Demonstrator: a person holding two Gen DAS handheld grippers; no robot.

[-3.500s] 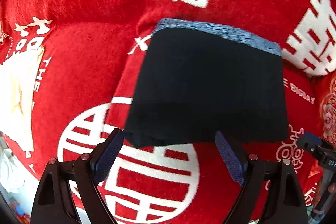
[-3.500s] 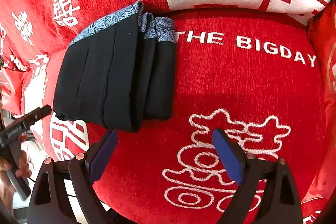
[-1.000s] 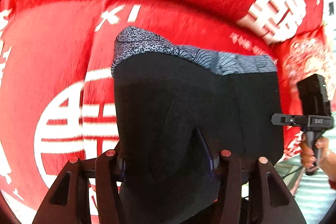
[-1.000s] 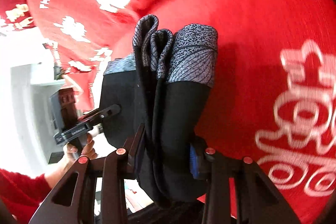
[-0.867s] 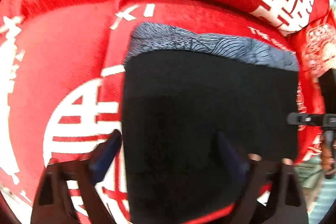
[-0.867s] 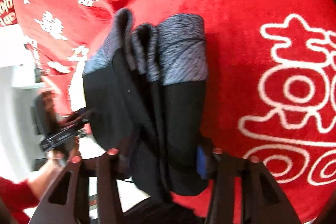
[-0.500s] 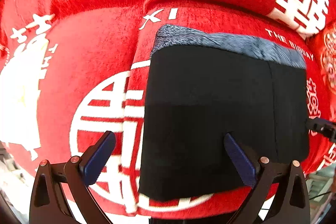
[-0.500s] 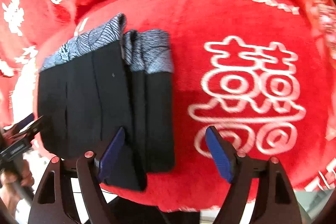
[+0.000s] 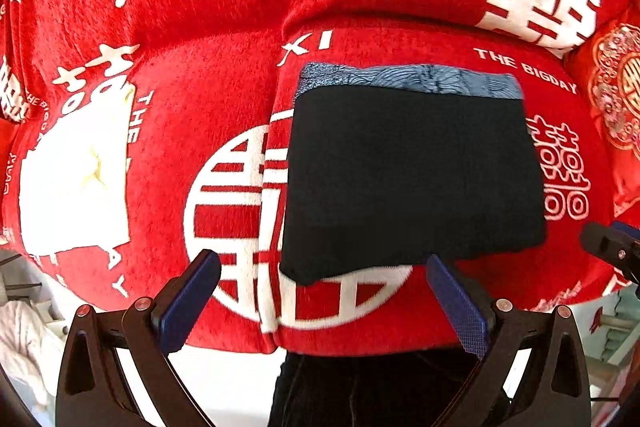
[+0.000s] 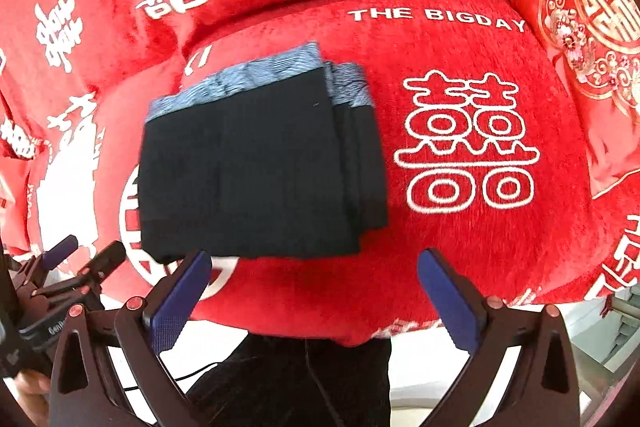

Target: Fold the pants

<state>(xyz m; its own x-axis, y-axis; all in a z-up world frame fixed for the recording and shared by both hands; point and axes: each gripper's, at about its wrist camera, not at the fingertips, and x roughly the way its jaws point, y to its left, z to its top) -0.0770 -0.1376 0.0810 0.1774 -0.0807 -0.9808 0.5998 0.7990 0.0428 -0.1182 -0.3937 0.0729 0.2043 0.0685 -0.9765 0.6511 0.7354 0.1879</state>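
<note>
The folded pants [image 9: 412,175] lie flat on the red cushion [image 9: 224,99], and the left gripper [image 9: 320,291] and right gripper [image 10: 316,291], wide open and holding nothing, could bump the stack and mess up the folds.

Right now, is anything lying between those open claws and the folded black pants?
Nothing visible. The folded pants lie alone on the red cushion, and the left gripper and right gripper hang open, with only bare cushion between.

One folded pants [image 9: 412,175], two claws, one embroidered cushion [image 10: 588,19]
</note>
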